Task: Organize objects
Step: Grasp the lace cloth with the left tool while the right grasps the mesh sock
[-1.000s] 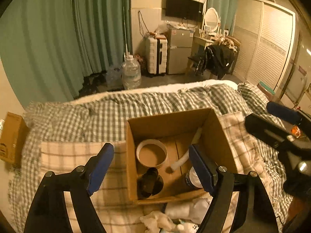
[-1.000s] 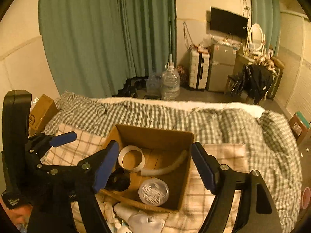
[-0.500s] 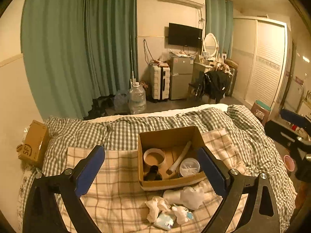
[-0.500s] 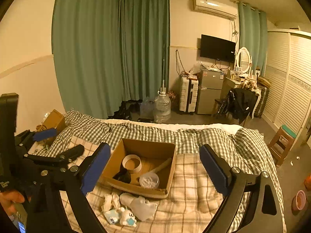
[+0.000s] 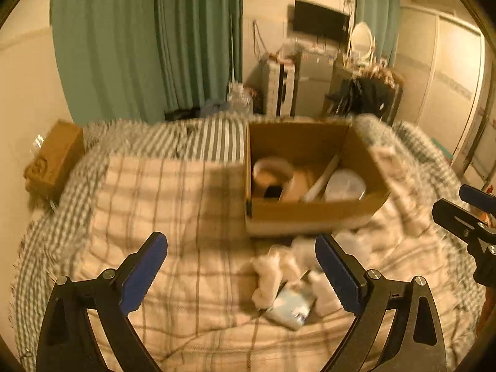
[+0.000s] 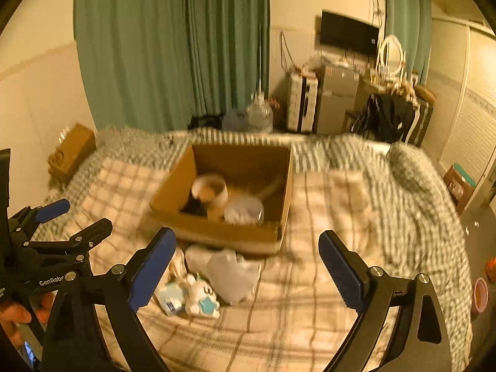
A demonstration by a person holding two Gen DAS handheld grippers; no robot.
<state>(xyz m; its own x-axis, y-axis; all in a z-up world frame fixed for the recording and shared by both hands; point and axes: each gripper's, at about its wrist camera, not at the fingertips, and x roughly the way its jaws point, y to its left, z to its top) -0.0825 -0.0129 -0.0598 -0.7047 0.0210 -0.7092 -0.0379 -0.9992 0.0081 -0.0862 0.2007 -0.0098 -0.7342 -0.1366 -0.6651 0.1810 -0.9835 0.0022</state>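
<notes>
Swung lower toward the loose pile since half a second ago. Left gripper [image 5: 240,271] spread wide, empty; right gripper [image 6: 246,268] likewise. Cardboard box [image 6: 217,232] holding tape roll [image 6: 209,187], cotton-swab tub [image 6: 243,212]; tissue packet [image 6: 169,299], plush toy [image 6: 201,299], plastic bag [image 6: 234,274] outside, near its front wall.

left hand-held gripper [image 5: 241,271]: jaws spread wide, nothing between the blue pads, tilted slightly downward | right hand-held gripper [image 6: 247,268]: jaws spread wide, nothing held, to the right of the left one, apart | person's hand [image 6: 14,316]: fingers wrapped on left unit's grip
</notes>
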